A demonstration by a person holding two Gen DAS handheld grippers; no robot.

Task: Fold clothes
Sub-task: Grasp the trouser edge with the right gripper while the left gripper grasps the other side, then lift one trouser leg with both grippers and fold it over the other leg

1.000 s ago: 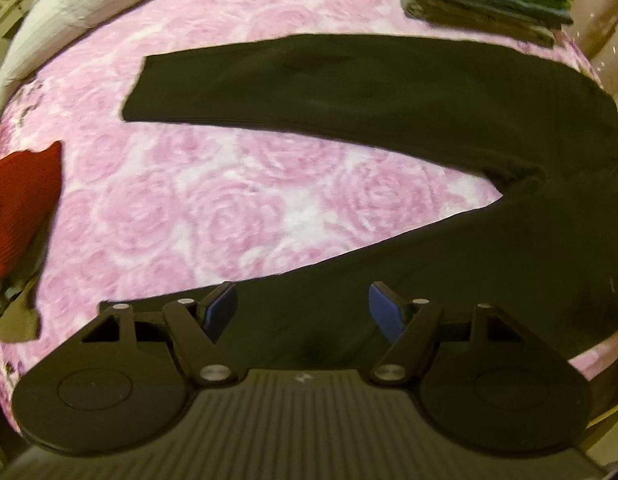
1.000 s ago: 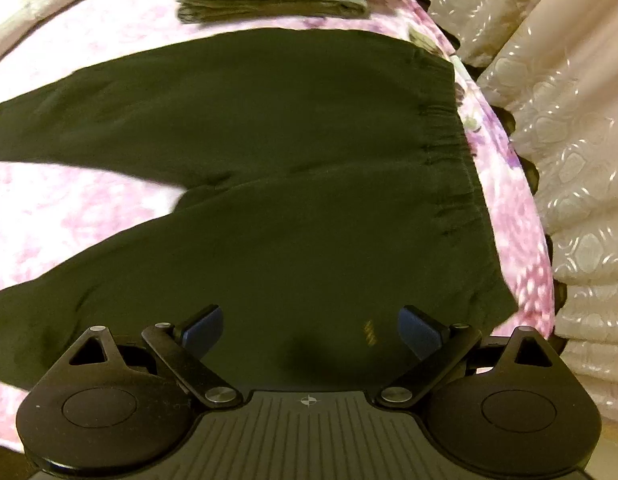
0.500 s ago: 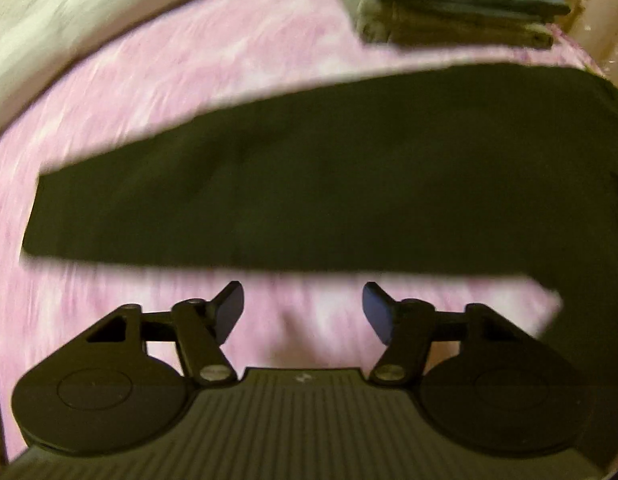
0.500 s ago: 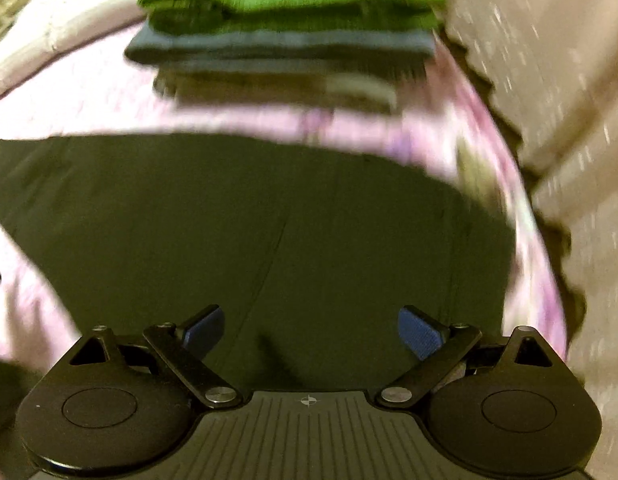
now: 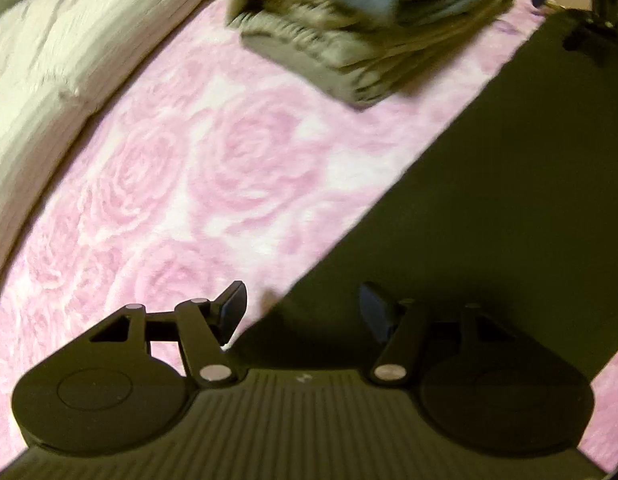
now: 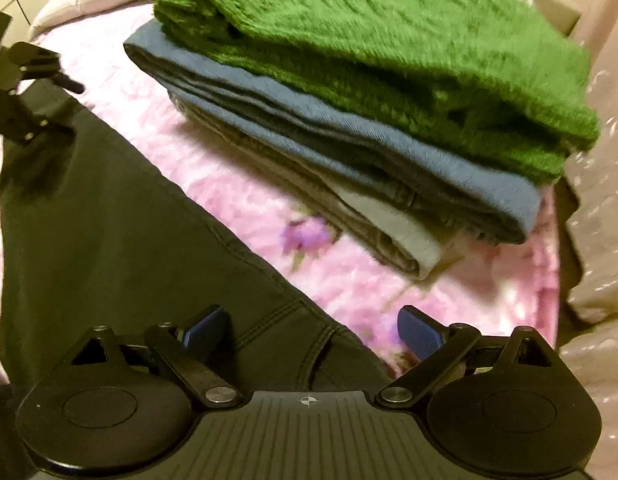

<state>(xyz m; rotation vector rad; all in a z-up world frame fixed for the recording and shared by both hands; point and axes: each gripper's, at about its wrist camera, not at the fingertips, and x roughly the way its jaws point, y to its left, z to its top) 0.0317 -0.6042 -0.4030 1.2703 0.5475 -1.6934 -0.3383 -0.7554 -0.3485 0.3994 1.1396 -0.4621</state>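
Note:
Black trousers [image 5: 509, 200] lie spread flat on the pink rose-patterned bed cover [image 5: 213, 168]. My left gripper [image 5: 303, 312] hovers low over the far edge of a trouser leg. Its jaws are opening, the cloth edge runs under the gap, and neither pad presses on it. In the right wrist view, my right gripper [image 6: 313, 332] stands open above the seamed waist corner of the trousers [image 6: 109, 232]. The corner lies under the gap between the blue pads [image 6: 421, 334], ungripped.
A stack of folded clothes stands close behind the trousers: a green knit sweater [image 6: 389, 40] on top, a blue garment [image 6: 389, 152] and beige ones [image 5: 341, 56] below. A white quilt [image 5: 49, 60] borders the left, a patterned curtain [image 6: 597, 240] the right.
Both grippers have swept from the near trouser leg across to the trousers' far edge by the folded stack, sinking lower and rolling. Nothing was gripped.

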